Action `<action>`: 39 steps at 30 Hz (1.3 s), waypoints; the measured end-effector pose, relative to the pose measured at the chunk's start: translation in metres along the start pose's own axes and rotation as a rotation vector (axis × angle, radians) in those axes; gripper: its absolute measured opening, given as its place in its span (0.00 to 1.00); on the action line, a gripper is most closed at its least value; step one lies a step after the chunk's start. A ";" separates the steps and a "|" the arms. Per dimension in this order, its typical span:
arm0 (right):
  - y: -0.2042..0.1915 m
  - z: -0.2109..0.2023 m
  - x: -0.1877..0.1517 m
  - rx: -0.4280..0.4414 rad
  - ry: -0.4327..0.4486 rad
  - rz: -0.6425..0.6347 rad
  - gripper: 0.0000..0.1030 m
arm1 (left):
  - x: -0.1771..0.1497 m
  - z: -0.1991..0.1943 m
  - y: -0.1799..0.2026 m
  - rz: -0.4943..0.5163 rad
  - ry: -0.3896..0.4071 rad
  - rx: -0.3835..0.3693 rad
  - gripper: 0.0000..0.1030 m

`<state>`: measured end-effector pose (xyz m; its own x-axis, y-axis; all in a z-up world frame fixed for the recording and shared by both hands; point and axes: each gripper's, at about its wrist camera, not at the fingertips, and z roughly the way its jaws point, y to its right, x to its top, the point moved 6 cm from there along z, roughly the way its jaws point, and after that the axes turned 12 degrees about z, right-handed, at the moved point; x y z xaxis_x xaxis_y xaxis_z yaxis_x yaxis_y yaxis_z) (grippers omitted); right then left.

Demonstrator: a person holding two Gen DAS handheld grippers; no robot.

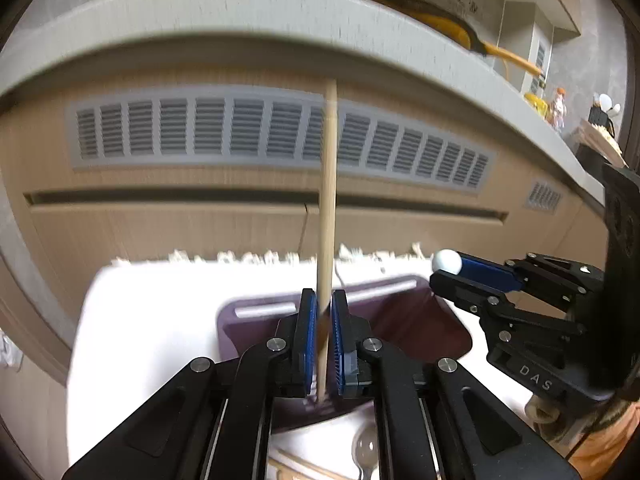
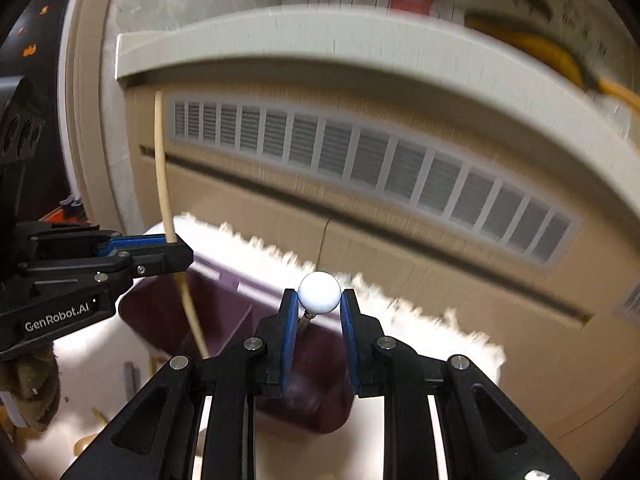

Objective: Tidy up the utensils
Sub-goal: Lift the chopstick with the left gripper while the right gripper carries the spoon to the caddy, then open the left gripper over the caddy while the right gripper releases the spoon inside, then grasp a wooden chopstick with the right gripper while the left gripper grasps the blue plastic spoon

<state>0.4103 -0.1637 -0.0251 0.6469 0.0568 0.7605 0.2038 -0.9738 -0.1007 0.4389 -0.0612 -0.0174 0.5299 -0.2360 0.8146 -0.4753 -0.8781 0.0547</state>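
My left gripper (image 1: 323,294) is shut on a long wooden chopstick (image 1: 328,184) that stands upright between its blue pads. It hangs over a dark purple tray (image 1: 420,320) on a white cloth (image 1: 152,320). My right gripper (image 2: 319,300) is shut on the white ball (image 2: 319,293) at the end of a thin metal utensil, above the same tray (image 2: 160,312). In the left wrist view the right gripper (image 1: 442,270) sits to the right with the ball (image 1: 446,260) at its tips. In the right wrist view the left gripper (image 2: 178,249) holds the chopstick (image 2: 164,168) at the left.
A clear spoon (image 1: 363,450) and loose wooden sticks (image 1: 304,466) lie on the cloth near me. Beyond the cloth's fringed edge stands a wooden cabinet front with a long vent grille (image 1: 280,132) under a pale counter (image 1: 200,12). A yellow pan (image 1: 440,16) rests on that counter.
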 end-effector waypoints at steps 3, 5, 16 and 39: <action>0.002 -0.001 -0.006 -0.010 0.009 -0.002 0.40 | -0.010 -0.001 -0.001 -0.007 -0.017 -0.002 0.15; 0.005 -0.010 -0.010 -0.020 0.033 -0.011 0.57 | -0.015 -0.006 -0.002 -0.012 -0.016 0.003 0.18; -0.010 -0.050 -0.056 -0.061 0.056 -0.160 0.94 | -0.079 -0.067 -0.020 -0.057 -0.038 0.101 0.60; -0.085 -0.006 -0.172 0.175 -0.365 -0.418 0.32 | -0.190 -0.107 -0.034 -0.076 -0.197 0.134 0.84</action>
<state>0.2776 -0.0924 -0.1433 0.6907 0.5306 0.4914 0.5944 -0.8036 0.0322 0.2795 0.0575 -0.1121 0.6934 -0.2319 0.6823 -0.3383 -0.9407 0.0241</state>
